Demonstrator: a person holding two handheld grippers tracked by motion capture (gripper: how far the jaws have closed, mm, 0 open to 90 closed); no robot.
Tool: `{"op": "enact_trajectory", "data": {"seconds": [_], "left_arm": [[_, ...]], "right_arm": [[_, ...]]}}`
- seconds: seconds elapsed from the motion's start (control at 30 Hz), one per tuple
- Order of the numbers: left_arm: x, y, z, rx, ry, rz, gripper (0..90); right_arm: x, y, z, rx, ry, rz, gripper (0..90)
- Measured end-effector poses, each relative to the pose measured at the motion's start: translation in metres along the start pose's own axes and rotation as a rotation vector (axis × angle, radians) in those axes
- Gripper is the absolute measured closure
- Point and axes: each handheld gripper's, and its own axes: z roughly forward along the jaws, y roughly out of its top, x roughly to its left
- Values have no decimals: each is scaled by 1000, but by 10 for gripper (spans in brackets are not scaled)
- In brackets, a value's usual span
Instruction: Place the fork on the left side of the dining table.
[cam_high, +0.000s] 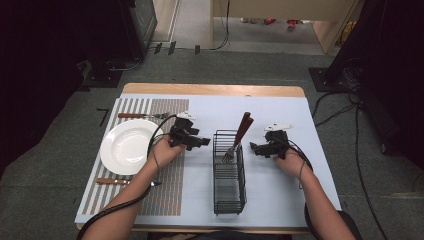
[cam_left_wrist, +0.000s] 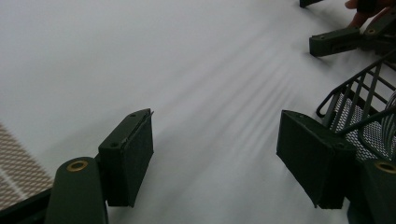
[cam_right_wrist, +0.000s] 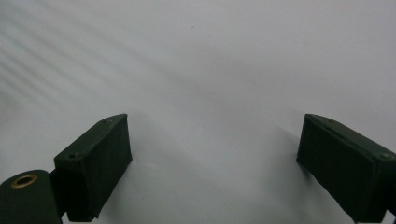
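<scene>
Both tongs released, nothing held: I see left tongs (cam_high: 204, 142) mid-frame, right tongs (cam_high: 256, 148) just right of centre. Wire basket (cam_high: 229, 172) btwn them w/ fork (cam_high: 235, 145) inside.

No legible text, labels, brand marks or numbers in any view. Checked the white plate (cam_high: 125, 146), the wire basket (cam_high: 229, 172) and the pale surface (cam_high: 280, 125): all unmarked. The fingers (cam_right_wrist: 95, 163) carry only bare screw holes, no lettering.
</scene>
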Motion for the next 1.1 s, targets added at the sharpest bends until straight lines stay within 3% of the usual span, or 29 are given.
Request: {"op": "enact_trajectory", "data": {"seconds": [0.1,0.33,1.1], "left_arm": [[-3,-1,6,15,-4,20,271],[-4,-5,14,38,-10,21,265],[-3,-6,14,33,-14,29,249]], "right_arm": [[0,0,0,1,1,2,91],[0,0,0,1,1,1,91],[0,0,0,1,1,1,91]]}}
